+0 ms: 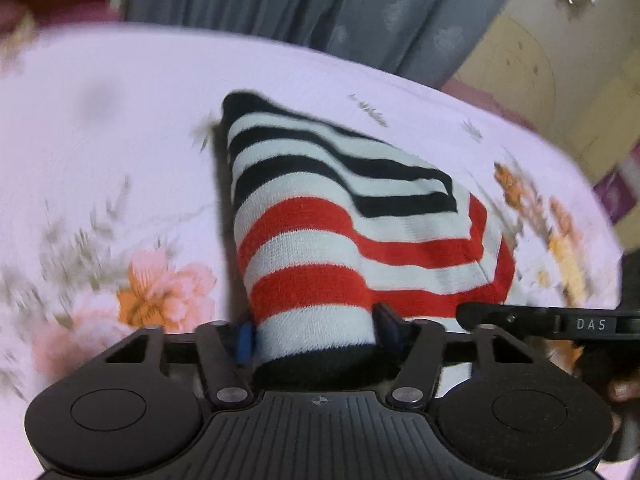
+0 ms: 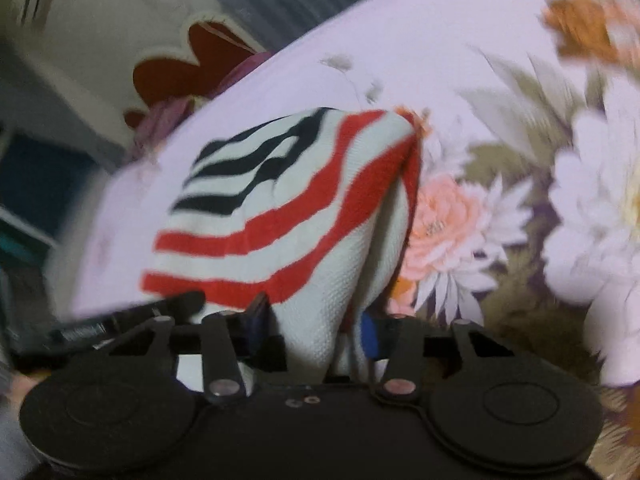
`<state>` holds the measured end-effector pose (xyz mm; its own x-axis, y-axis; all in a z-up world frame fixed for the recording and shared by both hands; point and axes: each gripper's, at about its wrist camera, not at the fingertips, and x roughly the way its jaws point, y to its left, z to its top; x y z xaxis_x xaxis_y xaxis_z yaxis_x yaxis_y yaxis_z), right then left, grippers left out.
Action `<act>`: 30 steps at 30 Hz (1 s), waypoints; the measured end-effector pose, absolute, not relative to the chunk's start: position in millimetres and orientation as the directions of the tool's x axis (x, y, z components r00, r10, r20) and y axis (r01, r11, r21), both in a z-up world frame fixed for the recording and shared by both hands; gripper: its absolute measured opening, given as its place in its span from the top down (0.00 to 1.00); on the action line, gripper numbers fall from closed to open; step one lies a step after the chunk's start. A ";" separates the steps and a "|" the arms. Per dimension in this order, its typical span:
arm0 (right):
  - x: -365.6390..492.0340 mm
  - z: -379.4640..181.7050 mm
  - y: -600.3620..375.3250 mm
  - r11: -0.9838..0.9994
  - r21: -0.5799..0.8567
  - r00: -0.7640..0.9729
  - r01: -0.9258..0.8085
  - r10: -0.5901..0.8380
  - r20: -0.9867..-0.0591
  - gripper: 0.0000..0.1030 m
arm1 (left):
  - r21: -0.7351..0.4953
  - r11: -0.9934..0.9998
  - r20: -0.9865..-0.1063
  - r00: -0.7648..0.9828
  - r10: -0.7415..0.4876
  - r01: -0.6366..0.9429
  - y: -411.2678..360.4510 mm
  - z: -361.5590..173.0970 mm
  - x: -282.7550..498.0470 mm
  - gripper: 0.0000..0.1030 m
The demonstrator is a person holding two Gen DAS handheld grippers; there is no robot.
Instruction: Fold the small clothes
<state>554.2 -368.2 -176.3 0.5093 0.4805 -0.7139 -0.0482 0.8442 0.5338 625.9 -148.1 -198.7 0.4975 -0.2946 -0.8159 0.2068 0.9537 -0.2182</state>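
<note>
The sock (image 1: 344, 216) has white stripes with black stripes at one end and red stripes at the other, and a black edge. The sheet (image 1: 120, 128) under it is pale pink-white with flowers in pink, orange and white and dull green leaves. The left gripper (image 1: 314, 332) is black with blue pads. The right gripper (image 2: 316, 324) is black with blue pads too. The curtain (image 1: 320, 4) is grey.
</note>
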 end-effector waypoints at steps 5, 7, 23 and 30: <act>539.7 -150.7 -341.0 0.916 0.386 0.564 -0.105 0.375 -0.736 0.66 | -0.010 0.950 -0.792 0.577 -0.199 0.313 -175.3 -172.8 608.8 0.53; 532.5 -137.0 -328.6 0.933 0.336 0.584 -0.129 0.345 -0.735 0.67 | 0.026 0.940 -0.773 0.603 -0.197 0.340 -174.7 -161.6 601.7 0.53; 537.5 -120.6 -126.2 0.931 0.265 0.581 -0.250 0.363 -0.729 0.67 | 0.006 0.972 -0.770 0.621 -0.145 0.234 45.3 -135.2 576.3 0.52; 557.7 -159.9 -104.8 0.945 0.280 0.530 -0.168 0.326 -0.783 0.67 | -0.010 0.979 -0.759 0.636 -0.139 0.203 94.7 -172.1 577.4 0.16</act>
